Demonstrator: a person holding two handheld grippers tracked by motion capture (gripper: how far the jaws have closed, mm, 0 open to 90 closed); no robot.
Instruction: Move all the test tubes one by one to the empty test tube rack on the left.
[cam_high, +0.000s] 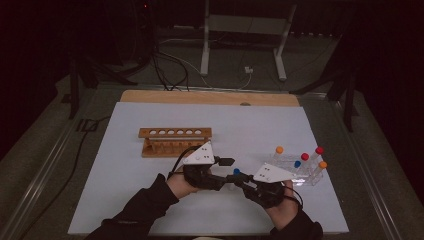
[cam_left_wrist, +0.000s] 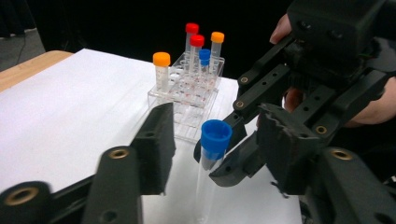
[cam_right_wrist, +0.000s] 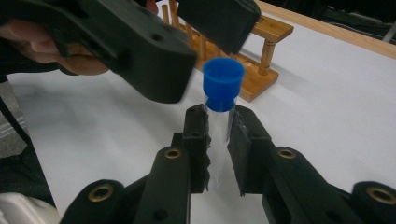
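- Two tools meet near the tabletop's (cam_high: 150, 210) front edge: the right tool (cam_right_wrist: 218, 140) clamps the blue-capped tube (cam_right_wrist: 220, 116) upright.
- The left tool (cam_left_wrist: 212, 135), half open, straddles the cap without touching, probably to unscrew it.

Six capped tubes (cam_left_wrist: 215, 140), two racks (cam_high: 175, 141)

Wooden rack (cam_high: 175, 141) left — plastic rack (cam_high: 300, 167) right, on table (cam_high: 125, 200).

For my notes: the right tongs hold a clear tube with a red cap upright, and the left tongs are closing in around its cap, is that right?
Not quite: the cap is blue, not red, as the right gripper view shows. The right tongs do hold the clear tube upright, and the left tongs stand around its cap.
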